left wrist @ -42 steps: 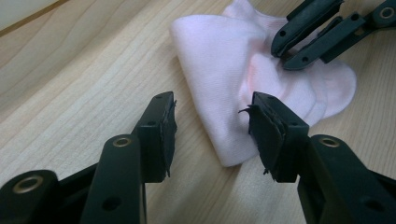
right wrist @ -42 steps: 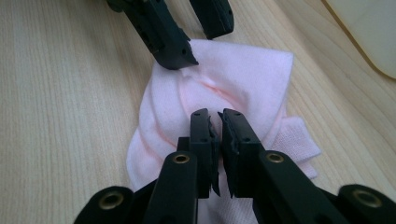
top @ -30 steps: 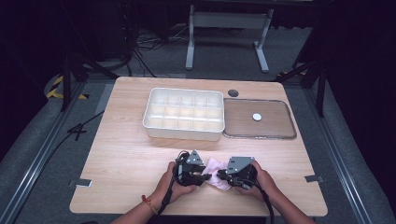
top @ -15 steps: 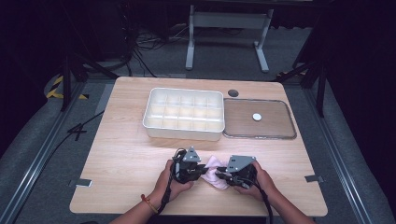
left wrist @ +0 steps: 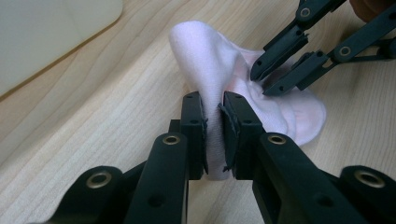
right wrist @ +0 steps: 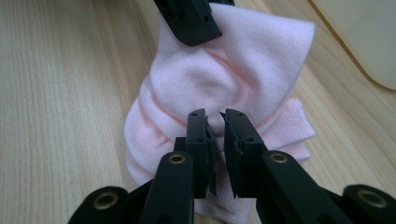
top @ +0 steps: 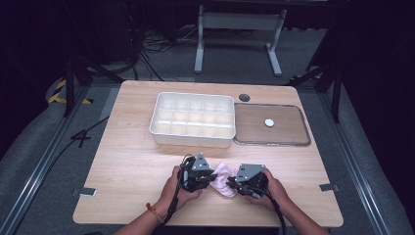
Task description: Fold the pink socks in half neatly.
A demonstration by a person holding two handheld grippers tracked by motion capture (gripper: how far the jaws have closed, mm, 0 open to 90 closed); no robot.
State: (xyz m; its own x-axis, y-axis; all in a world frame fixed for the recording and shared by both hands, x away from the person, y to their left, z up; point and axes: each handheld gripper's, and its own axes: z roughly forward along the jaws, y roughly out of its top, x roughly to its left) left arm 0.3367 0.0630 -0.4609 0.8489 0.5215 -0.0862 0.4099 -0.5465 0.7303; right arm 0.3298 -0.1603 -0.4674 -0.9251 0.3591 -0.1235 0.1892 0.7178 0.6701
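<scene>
Left gripper [left wrist: 214, 121]: jaws narrow, pinching a fold of the pink sock [left wrist: 210, 60].
Right gripper [right wrist: 215, 135]: jaws narrow, nipping the sock's other side.
Sock: bunched on the table [top: 132, 161].

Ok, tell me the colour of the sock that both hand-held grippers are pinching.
Pale pink, plain with no pattern: the sock shows best in the right gripper view.

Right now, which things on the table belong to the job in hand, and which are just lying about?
In the job:
- pink sock
- left claw, pinching a fold of the sock
- right claw, pinching the sock

Lying about:
- white divided tray
- clear lid beside the tray
- table
</scene>
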